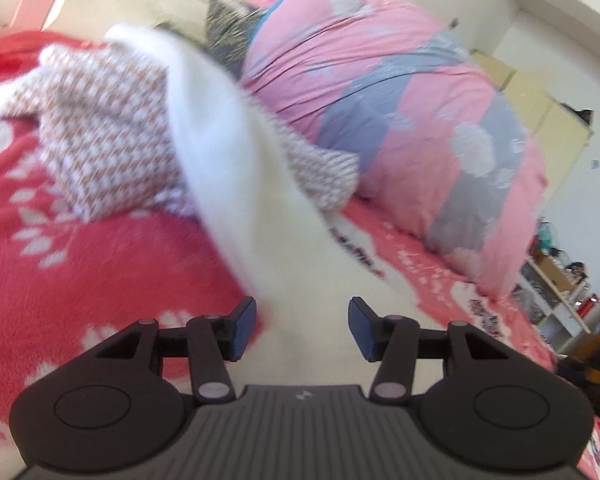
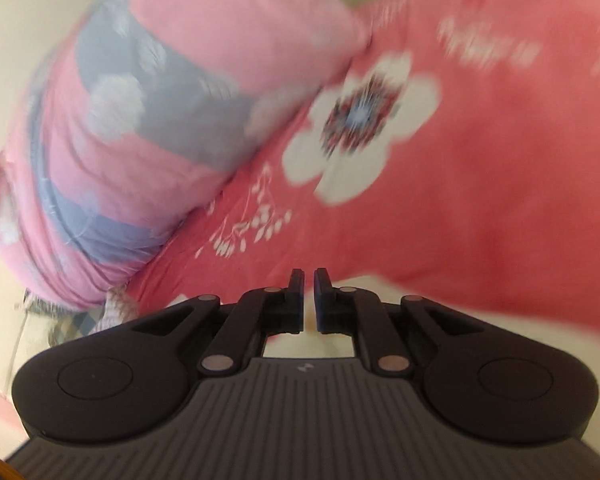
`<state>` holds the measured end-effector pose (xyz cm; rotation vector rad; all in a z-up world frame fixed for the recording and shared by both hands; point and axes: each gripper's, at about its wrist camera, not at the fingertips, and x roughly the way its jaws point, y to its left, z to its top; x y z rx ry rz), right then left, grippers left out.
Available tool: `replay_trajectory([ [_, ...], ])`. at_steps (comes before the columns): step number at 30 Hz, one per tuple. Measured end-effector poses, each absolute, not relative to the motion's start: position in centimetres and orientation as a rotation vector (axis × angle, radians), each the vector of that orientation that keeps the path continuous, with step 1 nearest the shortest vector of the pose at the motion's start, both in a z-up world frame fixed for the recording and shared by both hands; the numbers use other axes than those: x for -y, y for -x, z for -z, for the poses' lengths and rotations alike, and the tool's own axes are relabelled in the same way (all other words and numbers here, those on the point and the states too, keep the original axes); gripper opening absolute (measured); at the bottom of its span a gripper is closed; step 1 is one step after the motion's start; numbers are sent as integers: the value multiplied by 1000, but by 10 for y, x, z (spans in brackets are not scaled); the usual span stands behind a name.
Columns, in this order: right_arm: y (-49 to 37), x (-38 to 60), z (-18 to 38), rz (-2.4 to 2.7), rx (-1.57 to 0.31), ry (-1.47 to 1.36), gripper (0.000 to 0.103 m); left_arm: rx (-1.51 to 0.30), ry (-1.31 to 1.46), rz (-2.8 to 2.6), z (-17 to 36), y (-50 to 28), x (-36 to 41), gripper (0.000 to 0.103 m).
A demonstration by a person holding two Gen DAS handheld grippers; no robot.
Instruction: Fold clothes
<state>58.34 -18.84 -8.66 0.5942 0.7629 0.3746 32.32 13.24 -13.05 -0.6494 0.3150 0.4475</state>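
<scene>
Left gripper spread wide before white garment on red blanket; right gripper nearly closed on white cloth (blurred).

Two matte black grippers of one make: left gripper with dark blue rectangular pads on black linkage bars; right gripper with pads that look near black. Silver round pivot pins at the joints, large domed round housings either side, ribbed grey centre plate bearing a small pale logo
</scene>
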Motion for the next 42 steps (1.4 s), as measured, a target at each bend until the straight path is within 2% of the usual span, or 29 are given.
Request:
replay_trajectory([
  [3,-527,268,42,-307,-708,-518,10,-313,616,-364,119,-318,-122,53],
  [5,-488,325,20,-214,-673,-485,26,-317,593,-294,112,-315,-114,54],
  [8,-437,410,10,-42,-669,-462,40,-364,582,-164,108,-319,-100,56],
  [12,-394,492,39,168,-754,-504,42,-461,617,17,116,-329,-82,56],
  [16,-394,535,88,261,-803,-593,42,-568,619,124,134,-340,-64,56],
  [21,-432,563,134,303,-796,-728,42,-605,532,93,148,-346,-48,56],
  [27,-482,564,169,310,-847,-835,48,-600,489,91,151,-348,-42,56],
  [28,-485,561,169,304,-840,-816,45,-599,486,92,151,-348,-41,56],
  [30,-487,552,163,264,-827,-725,7,-600,483,92,151,-347,-42,56],
  [34,-464,546,132,253,-716,-688,5,-598,486,89,151,-345,-43,56],
  [42,-376,523,-6,183,-282,-612,5,-605,484,73,150,-344,-45,55],
])
